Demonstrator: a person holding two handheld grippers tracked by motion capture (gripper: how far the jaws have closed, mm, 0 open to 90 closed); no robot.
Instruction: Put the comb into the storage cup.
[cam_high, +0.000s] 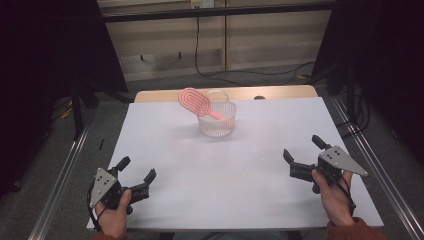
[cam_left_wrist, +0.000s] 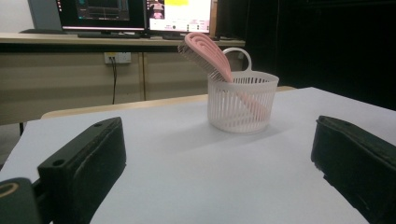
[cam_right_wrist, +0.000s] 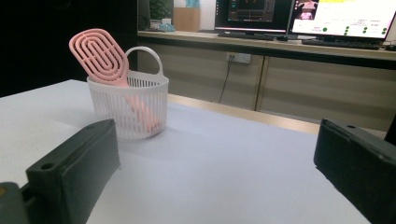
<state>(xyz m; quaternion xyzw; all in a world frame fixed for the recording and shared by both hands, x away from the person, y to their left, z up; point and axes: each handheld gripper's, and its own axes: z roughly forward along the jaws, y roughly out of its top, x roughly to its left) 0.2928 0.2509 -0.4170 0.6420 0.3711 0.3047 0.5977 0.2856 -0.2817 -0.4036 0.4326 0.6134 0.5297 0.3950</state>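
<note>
Black and spread wide, the jaws of the left claw (cam_high: 136, 169) held nothing; it sat at the near left corner of the white worktop (cam_high: 240, 170), gripped by the person's left hand (cam_high: 114, 215). Across from it, near the right edge, the right claw (cam_high: 303, 148) was just as released, its jaws well apart and empty, with the grey three-cornered plate (cam_high: 342, 160) on top and the right hand (cam_high: 336, 194) wrapped round its grip, a rust-coloured sleeve (cam_high: 356, 230) showing at the wrist. Both claws pointed inward and away from the person, toward the middle of the far side.

Between them the white sheet lay bare. Farther on, close to the far edge and well apart from both claws, stood a small white slatted basket (cam_high: 216, 125) with a loop handle (cam_left_wrist: 238, 53) rising from its far rim. A pink hairbrush (cam_high: 194, 101) stood in it handle down, tilted, leaning on the rim with its oval, vented head sticking up and out toward the left. From the left gripper view the bristles (cam_left_wrist: 198, 58) faced left; from the right gripper view the head's ridged back (cam_right_wrist: 99, 56) showed.

Beyond the worktop a strip of pale wood (cam_high: 280, 92) edged it, then cables (cam_high: 250, 75) on the floor, and monitors (cam_right_wrist: 327, 18) glowed on a long desk behind.
</note>
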